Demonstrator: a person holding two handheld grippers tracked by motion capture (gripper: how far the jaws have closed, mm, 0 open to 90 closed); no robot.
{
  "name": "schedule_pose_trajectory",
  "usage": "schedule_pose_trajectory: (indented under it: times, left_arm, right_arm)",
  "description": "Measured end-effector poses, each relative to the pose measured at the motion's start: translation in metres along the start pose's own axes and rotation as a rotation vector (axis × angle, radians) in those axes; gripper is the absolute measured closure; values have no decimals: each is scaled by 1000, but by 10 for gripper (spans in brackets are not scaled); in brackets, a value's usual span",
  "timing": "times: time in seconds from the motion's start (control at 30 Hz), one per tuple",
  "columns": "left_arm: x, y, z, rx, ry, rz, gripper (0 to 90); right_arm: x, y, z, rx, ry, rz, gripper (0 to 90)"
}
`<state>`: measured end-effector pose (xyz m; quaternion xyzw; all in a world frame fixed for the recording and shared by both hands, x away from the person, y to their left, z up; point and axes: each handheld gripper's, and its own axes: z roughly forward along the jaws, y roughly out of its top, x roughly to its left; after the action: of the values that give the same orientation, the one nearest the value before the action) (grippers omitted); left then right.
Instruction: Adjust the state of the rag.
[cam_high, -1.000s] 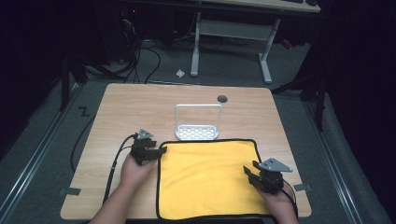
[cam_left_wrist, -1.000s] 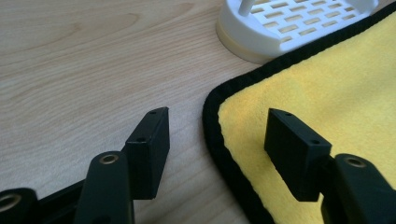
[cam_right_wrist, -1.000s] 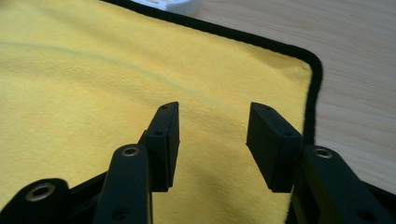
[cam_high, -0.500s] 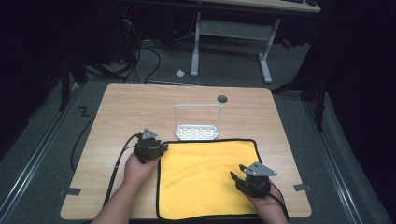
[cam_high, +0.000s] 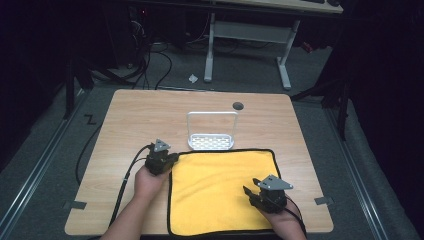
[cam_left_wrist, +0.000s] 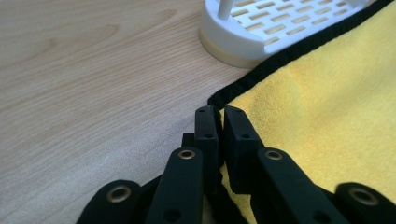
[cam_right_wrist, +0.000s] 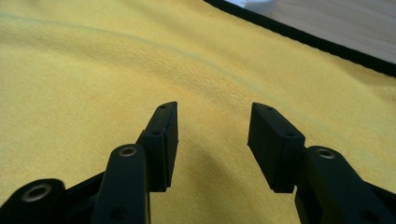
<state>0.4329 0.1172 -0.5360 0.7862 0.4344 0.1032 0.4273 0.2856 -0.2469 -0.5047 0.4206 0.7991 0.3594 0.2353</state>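
Yellow cloth (cam_high: 220, 190) lies flat along the tabletop's (cam_high: 125, 125) near edge. Left gripper (cam_left_wrist: 217, 119) pinches its far-left corner, fingers pressed together on the hem. Right gripper (cam_right_wrist: 212, 123) hovers over the middle, fingers spread. Folding looks unstarted; everything remains.

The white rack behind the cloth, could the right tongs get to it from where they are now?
Probably yes. The right tongs hover open over the yellow cloth, and only flat cloth lies between them and the white rack. The left tongs sit off to the side.
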Motion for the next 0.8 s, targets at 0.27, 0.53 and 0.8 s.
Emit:
schedule_pose_trajectory:
  times: [0.27,0.53,0.8]
  left_arm:
    - [10,-4,-8,-88,-69,-78,861]
    - [11,-4,-8,-95,-68,-90,858]
    - [11,-5,-9,-104,-75,-89,854]
  right_arm:
    - [38,22,5,-50,105,-28,501]
    - [92,42,32,1,191,-111,473]
    - [136,54,64,49,254,-175,432]
